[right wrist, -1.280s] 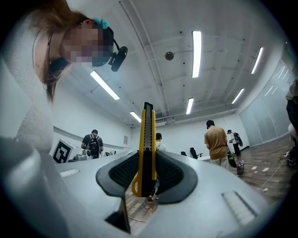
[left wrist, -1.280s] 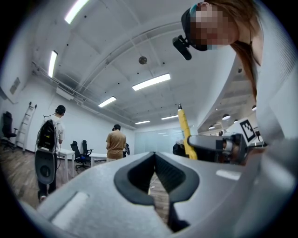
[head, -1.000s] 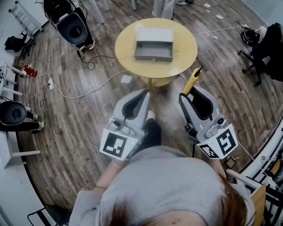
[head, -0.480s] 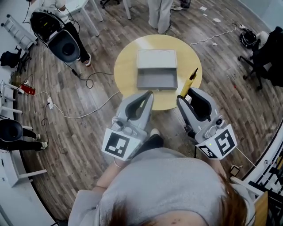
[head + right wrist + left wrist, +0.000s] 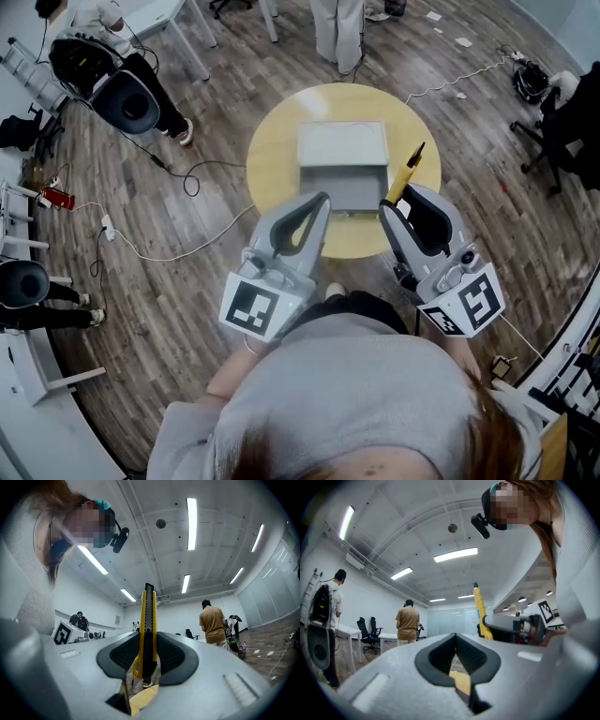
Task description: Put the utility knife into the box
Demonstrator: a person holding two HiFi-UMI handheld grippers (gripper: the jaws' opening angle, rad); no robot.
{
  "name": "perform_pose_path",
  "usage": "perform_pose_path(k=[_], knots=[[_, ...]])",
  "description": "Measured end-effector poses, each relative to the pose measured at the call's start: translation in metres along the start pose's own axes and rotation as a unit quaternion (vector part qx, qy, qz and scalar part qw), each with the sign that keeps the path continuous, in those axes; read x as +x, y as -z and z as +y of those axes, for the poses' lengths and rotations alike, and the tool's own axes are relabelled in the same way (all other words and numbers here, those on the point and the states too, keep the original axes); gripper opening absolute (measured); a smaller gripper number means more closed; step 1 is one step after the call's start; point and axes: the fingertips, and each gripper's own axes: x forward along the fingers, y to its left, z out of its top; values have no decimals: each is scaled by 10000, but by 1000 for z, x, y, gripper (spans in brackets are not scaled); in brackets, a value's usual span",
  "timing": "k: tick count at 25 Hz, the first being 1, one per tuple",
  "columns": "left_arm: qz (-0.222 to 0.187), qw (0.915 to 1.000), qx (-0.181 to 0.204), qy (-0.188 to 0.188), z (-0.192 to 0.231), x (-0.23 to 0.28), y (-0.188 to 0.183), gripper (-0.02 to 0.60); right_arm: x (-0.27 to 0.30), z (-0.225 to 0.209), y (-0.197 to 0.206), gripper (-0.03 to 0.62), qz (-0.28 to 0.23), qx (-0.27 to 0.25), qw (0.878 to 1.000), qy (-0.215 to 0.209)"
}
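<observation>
Now the round yellow worktop (image 5: 272,159) has drawn close. The open grey box (image 5: 342,142) lies at twelve o'clock, just beyond the right gripper (image 5: 398,195), whose fingers clamp the yellow utility knife (image 5: 406,174). The left gripper (image 5: 317,199) has its fingers together, holding nothing. Placing the knife looks like the next step.

This is an open office or lab room. Black swivel office chairs (image 5: 369,631) stand by white desks (image 5: 344,631) under long ceiling strip lights (image 5: 455,555). Cables (image 5: 159,258) trail over grey wood-plank flooring (image 5: 169,328).

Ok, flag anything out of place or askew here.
Nothing stands out. The grey box sits square on the round table, and the utility knife is clamped straight in the right hand-held gripper.
</observation>
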Motion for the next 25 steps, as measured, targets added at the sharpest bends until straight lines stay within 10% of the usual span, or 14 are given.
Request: perform_pose_path(k=[15,25], knots=[[-23,9988,-248,-428,8,9,10,-3,1,-31,16,120,436,-120,9987,-230],[87,9950,-341,-931,18,-15,23,-3,26,-59,126,118,1725,-994,9766,-808]])
